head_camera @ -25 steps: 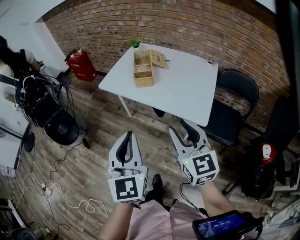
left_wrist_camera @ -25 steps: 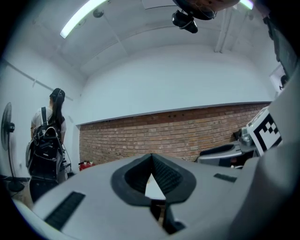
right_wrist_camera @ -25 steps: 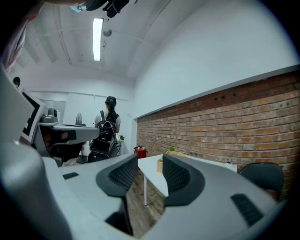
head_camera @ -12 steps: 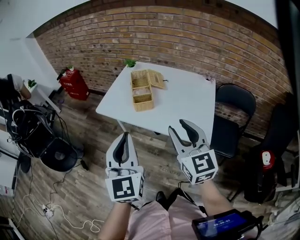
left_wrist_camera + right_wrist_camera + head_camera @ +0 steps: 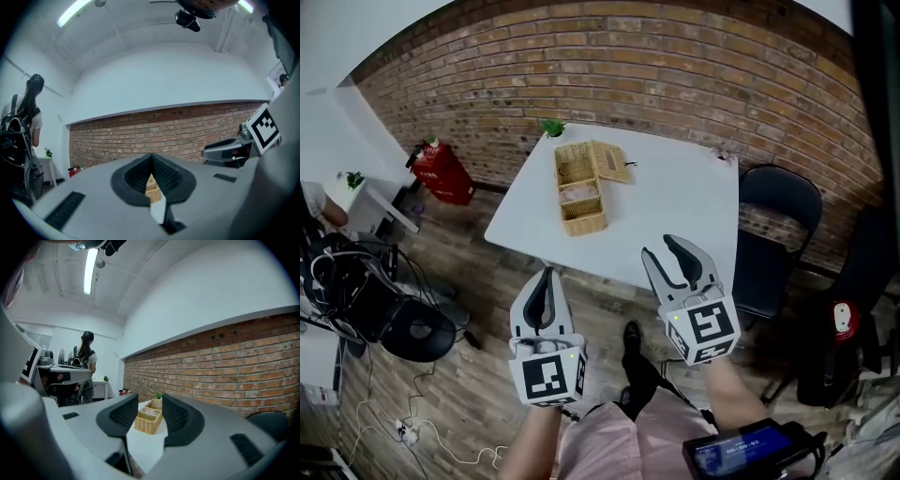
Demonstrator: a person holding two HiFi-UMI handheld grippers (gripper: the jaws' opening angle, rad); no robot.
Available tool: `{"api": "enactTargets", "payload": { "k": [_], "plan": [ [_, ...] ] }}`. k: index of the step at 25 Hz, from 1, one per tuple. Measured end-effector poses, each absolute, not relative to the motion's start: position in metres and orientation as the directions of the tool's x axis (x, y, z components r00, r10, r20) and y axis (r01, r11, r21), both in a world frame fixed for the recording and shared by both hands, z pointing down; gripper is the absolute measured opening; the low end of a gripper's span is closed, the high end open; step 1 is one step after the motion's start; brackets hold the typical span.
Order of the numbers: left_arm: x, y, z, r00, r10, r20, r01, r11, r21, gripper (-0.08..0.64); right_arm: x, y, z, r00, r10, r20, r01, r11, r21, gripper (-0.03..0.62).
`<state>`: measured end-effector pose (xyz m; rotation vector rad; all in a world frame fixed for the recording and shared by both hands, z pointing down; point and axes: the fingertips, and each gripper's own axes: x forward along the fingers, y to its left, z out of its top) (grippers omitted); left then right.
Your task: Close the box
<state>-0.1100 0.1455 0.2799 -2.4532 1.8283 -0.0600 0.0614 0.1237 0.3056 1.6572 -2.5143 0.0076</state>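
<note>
Red brick wall at back. White square surface in front of it, black chair at its right side. Tan woven wicker box on surface's far left part, woven lid flipped open, lying beside it. Left gripper over wood floor, jaws clenched together, nothing in them. Right gripper near surface's edge, jaws released, apart, empty. Small green plant just behind box.

The left gripper sits at seven o'clock in the head view and points toward twelve, jaws together and empty. The right gripper sits at five o'clock beside it and points toward eleven, jaws apart, nothing gripped.
</note>
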Motion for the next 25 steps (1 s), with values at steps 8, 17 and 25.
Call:
{"api": "enactTargets", "payload": {
  "k": [8, 17, 25],
  "plan": [
    [-0.107, 0.077, 0.303, 0.281, -0.959, 0.035, -0.953, -0.284, -0.103, 0.008, 0.068, 0.051, 0.337, -0.388, -0.909, 0.155, -0.918, 0.396, 0.027, 0.160],
    [-0.093, -0.012, 0.296, 0.274, -0.962, 0.015, -0.955, -0.273, -0.119, 0.008, 0.076, -0.046, 0.340, -0.406, -0.901, 0.152, -0.909, 0.415, 0.034, 0.156],
    [-0.109, -0.072, 0.259, 0.241, -0.969, -0.049, -0.965, -0.234, -0.113, 0.009, 0.070, -0.113, 0.302, -0.416, -0.904, 0.101, -0.904, 0.423, 0.067, 0.153]
  ]
}}
